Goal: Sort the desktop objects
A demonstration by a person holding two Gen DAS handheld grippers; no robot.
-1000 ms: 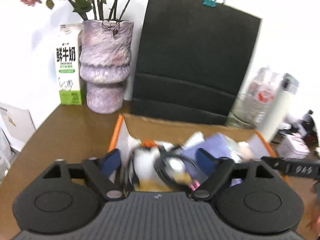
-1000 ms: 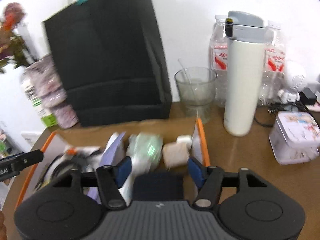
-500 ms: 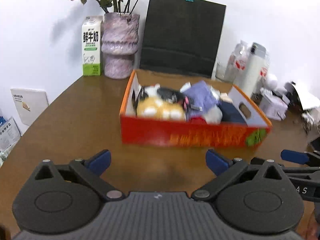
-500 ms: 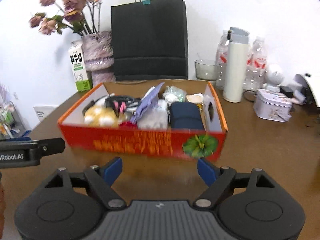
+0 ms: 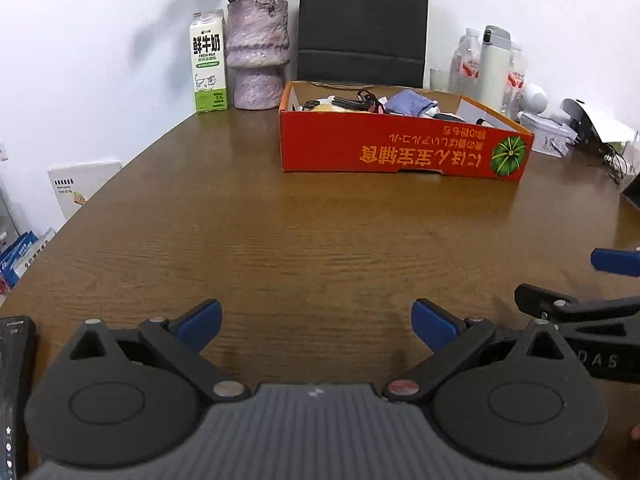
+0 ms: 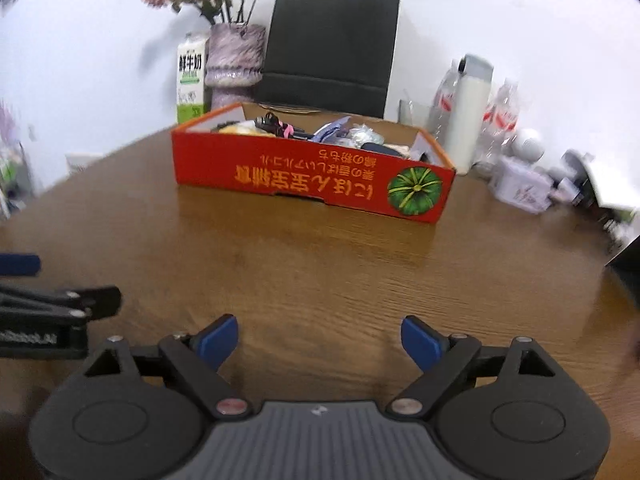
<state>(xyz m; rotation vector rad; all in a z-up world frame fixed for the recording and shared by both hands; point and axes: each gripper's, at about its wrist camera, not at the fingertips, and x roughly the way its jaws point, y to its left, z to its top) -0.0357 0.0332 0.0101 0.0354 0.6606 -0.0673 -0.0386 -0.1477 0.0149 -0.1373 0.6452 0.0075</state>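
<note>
Sitting at 12 o'clock of both empty grippers, red box (image 5: pixel 400 148) runs crosswise; left gripper (image 5: pixel 316 320) wide open, right gripper (image 6: pixel 319 338) opening.

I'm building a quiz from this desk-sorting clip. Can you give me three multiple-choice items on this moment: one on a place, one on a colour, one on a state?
1. The milk carton stands
A. left of the vase
B. inside the box
C. on the black paper bag

2. The cardboard box has a front wall that is
A. blue
B. red
C. white

3. The left gripper is
A. shut on a cable
B. shut on a cup
C. open with nothing in it

Answers: 1 A, the carton is beside the vase on its left. 2 B, red wall with orange print. 3 C, only bare table shows between its fingers.
</note>
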